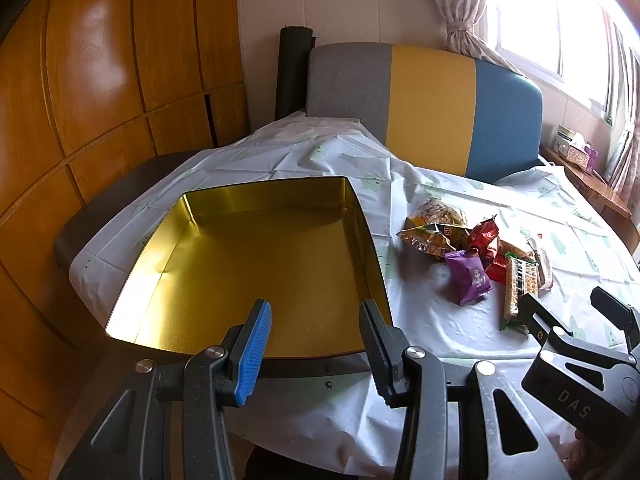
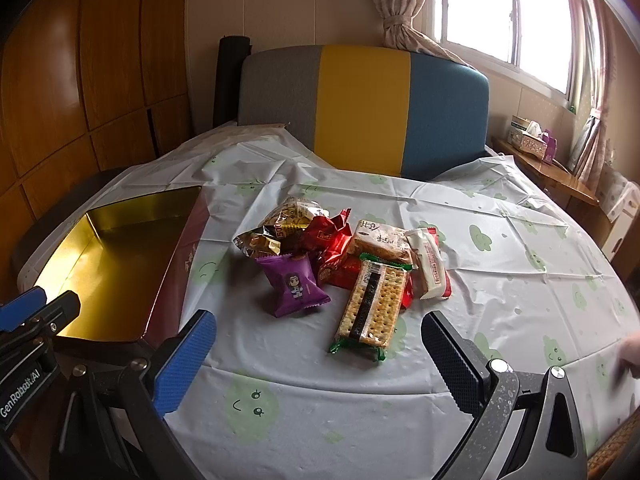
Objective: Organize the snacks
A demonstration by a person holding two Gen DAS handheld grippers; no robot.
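An open tin box point(image 1: 260, 196) with a gold inside stands empty on the left of the table; its maroon outer wall point(image 2: 184, 248) shows in the right wrist view. My left gripper point(image 1: 316, 308) hovers over the tin's near edge, open, with nothing between its fingers. To the right lies a pile of snacks point(image 2: 340, 248): a purple packet point(image 2: 296, 286), a green-edged cracker pack point(image 2: 372, 304), plus red, white and brown wrappers. My right gripper point(image 2: 318, 320) is wide open just short of the cracker pack and holds nothing.
A white tablecloth point(image 2: 500, 280) with green smiley prints covers the round table. Behind it stands a grey, yellow and blue chair back point(image 2: 360, 100). Wooden panels line the left wall. A person's hand point(image 2: 630, 354) shows at the right edge.
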